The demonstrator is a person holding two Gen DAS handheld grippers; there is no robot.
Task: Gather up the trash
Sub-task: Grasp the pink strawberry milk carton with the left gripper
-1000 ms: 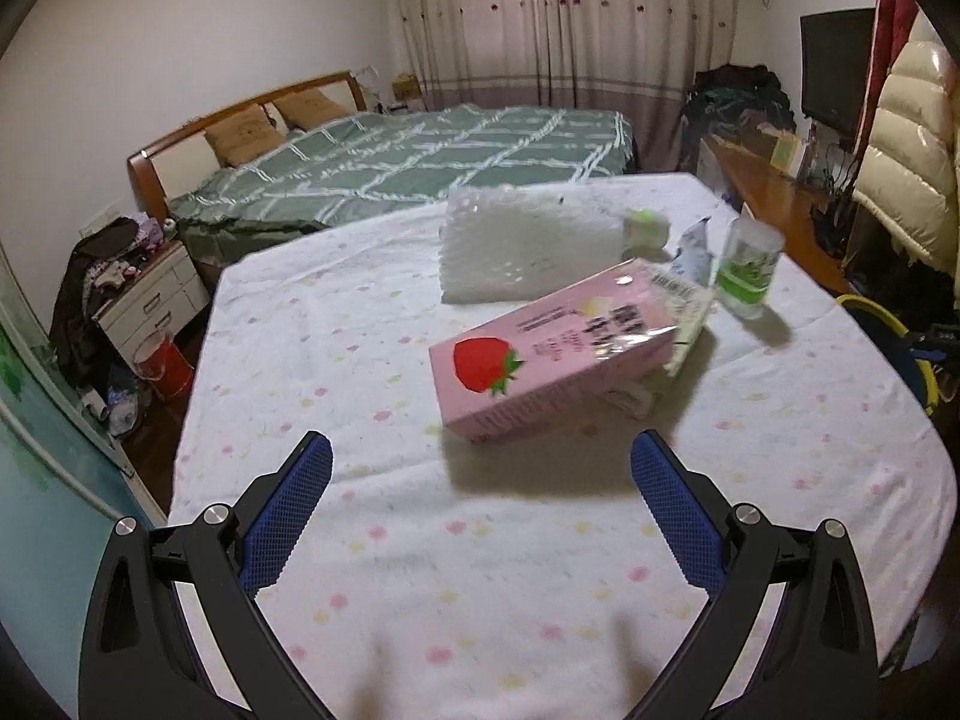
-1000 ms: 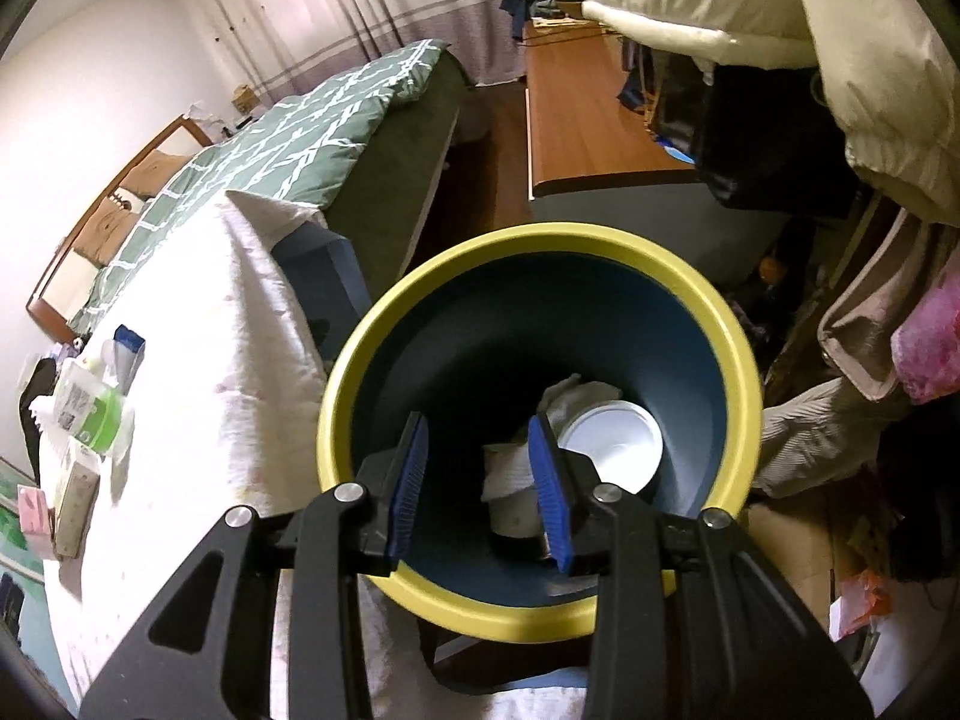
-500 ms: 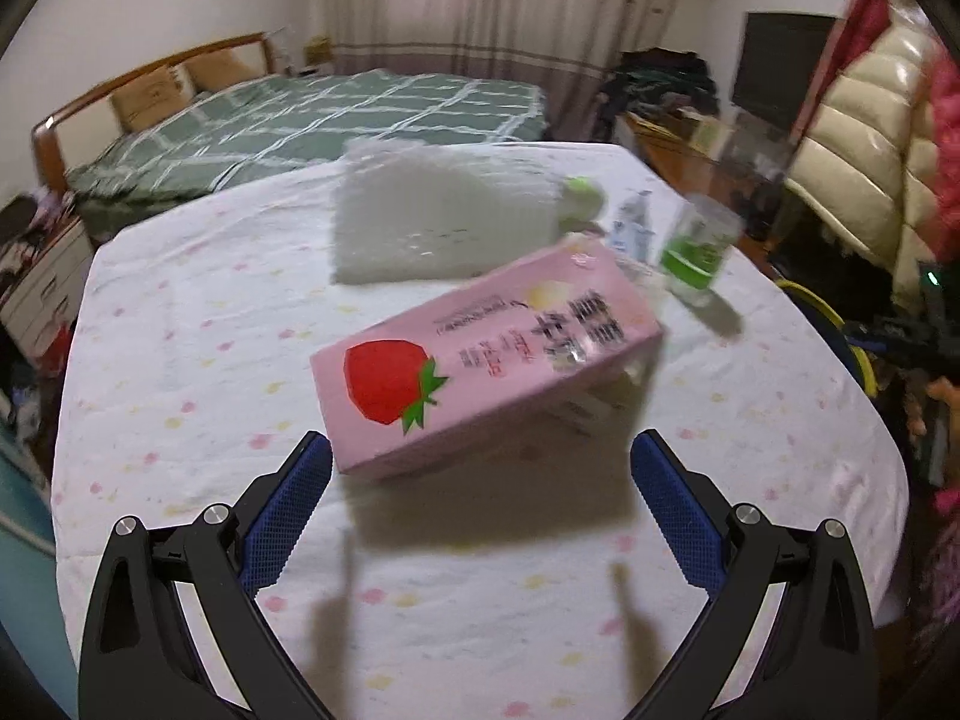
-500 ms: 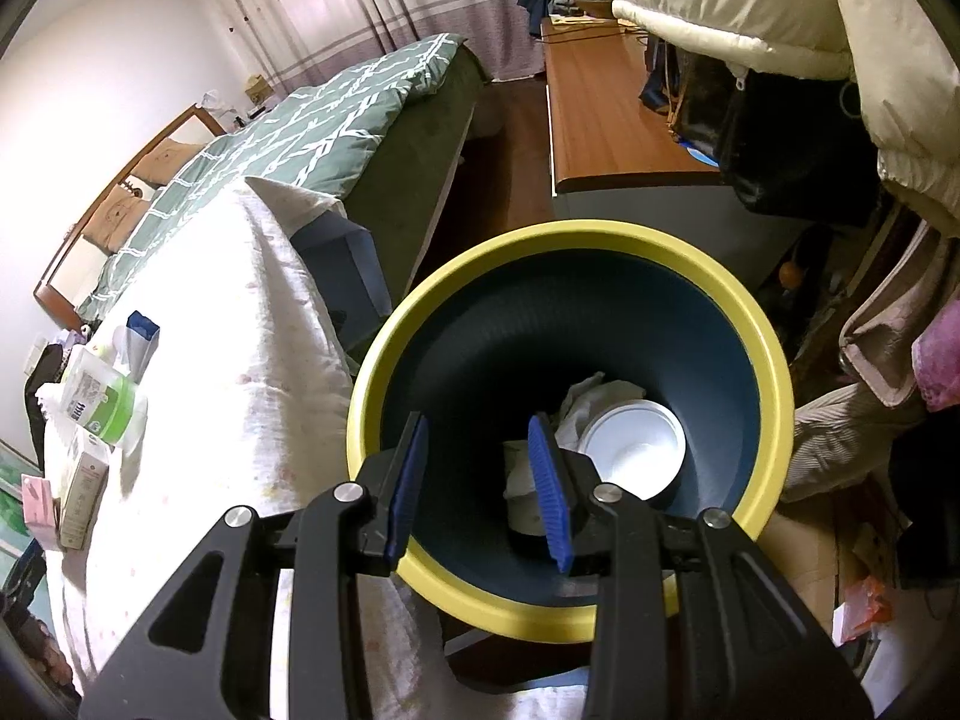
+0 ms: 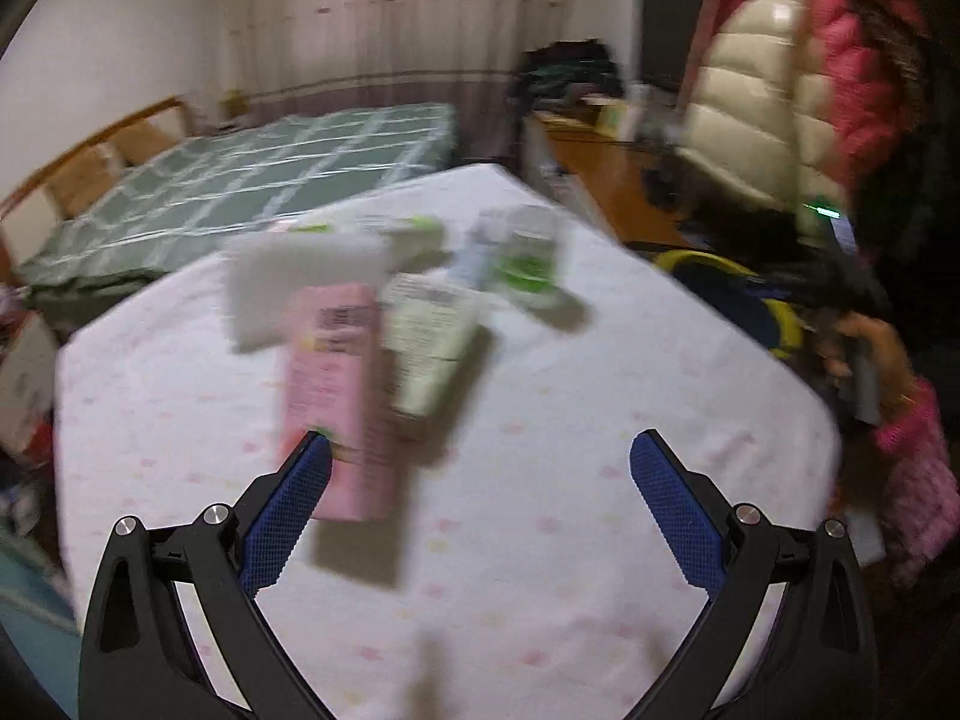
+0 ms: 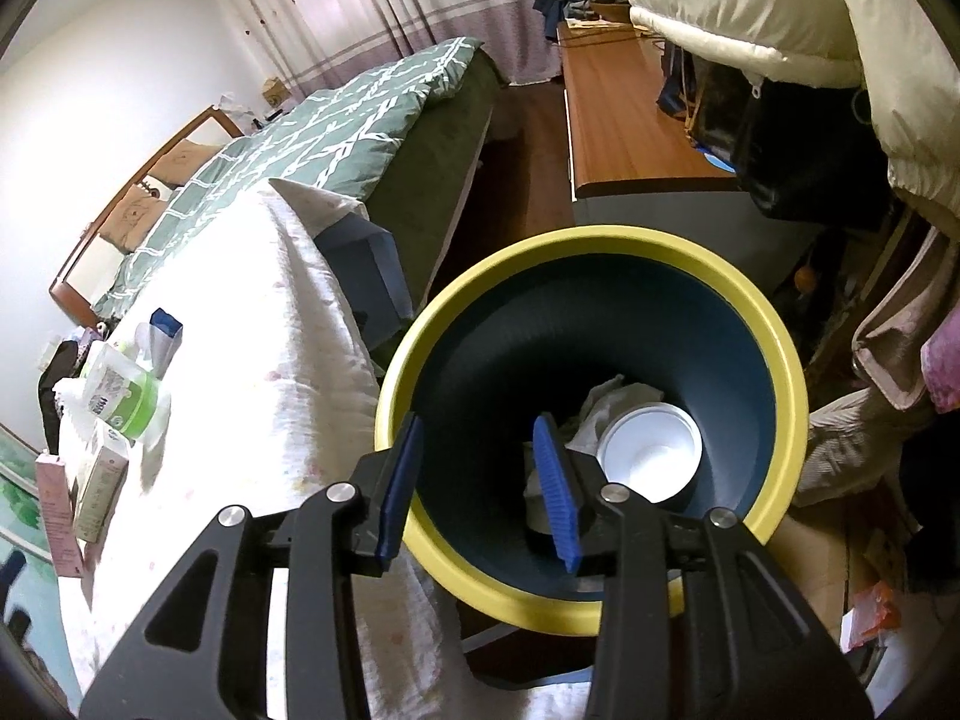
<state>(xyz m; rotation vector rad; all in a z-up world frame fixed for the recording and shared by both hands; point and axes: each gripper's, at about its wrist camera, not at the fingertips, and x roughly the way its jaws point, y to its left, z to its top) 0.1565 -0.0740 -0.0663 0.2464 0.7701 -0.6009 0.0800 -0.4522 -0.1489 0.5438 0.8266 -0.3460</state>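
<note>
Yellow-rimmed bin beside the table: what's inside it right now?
Inside the bin: a white round lid and crumpled white paper. The right gripper hides part of the bottom.

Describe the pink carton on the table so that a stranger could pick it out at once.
Start at the big table under the white dotted cloth, then find the cluster of packaging near its middle. The pink carton is the long box lying flat, nearest the left gripper. It alone is pink: the box beside it is pale green and white, and the cup behind is clear with green.
</note>
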